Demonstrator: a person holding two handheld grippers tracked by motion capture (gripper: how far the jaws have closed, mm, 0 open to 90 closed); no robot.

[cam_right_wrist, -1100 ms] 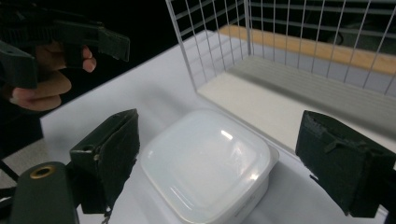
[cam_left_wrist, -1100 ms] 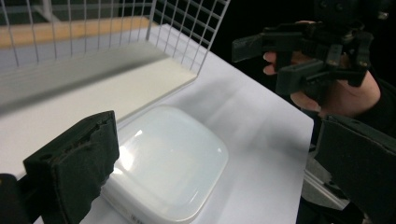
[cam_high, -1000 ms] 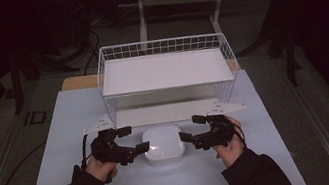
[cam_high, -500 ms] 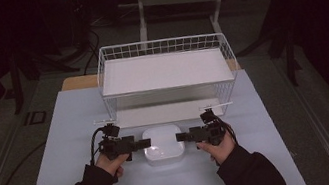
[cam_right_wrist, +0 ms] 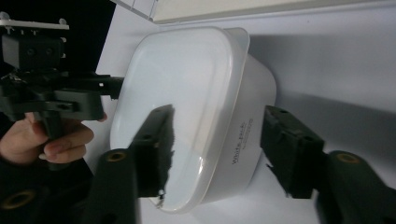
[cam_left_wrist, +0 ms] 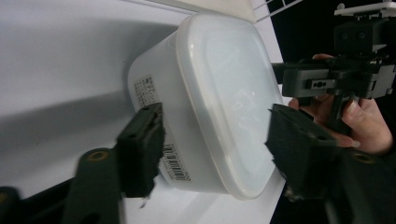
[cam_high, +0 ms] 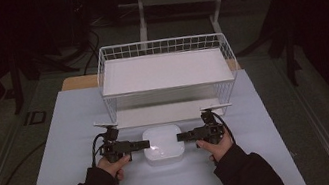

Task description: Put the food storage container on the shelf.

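Note:
A white lidded plastic container [cam_high: 162,145] sits on the pale table mat, just in front of the wire rack. My left gripper [cam_high: 141,144] points at its left end and my right gripper [cam_high: 181,136] at its right end, facing each other. In the left gripper view the container [cam_left_wrist: 205,93] lies between my open left gripper [cam_left_wrist: 219,151], one jaw by the labelled wall and one past the lid. In the right gripper view the container [cam_right_wrist: 187,88] is likewise straddled by my open right gripper [cam_right_wrist: 222,151]. Neither clamps it.
A white two-tier wire rack [cam_high: 164,70] stands behind the container, its lower shelf [cam_high: 166,112] close to my grippers. The mat [cam_high: 63,165] has free room to both sides and in front. Dark floor and stands surround the table.
Both hands have straightened so the grippers now point level at each other across the container, slightly nearer its ends. The container has not moved.

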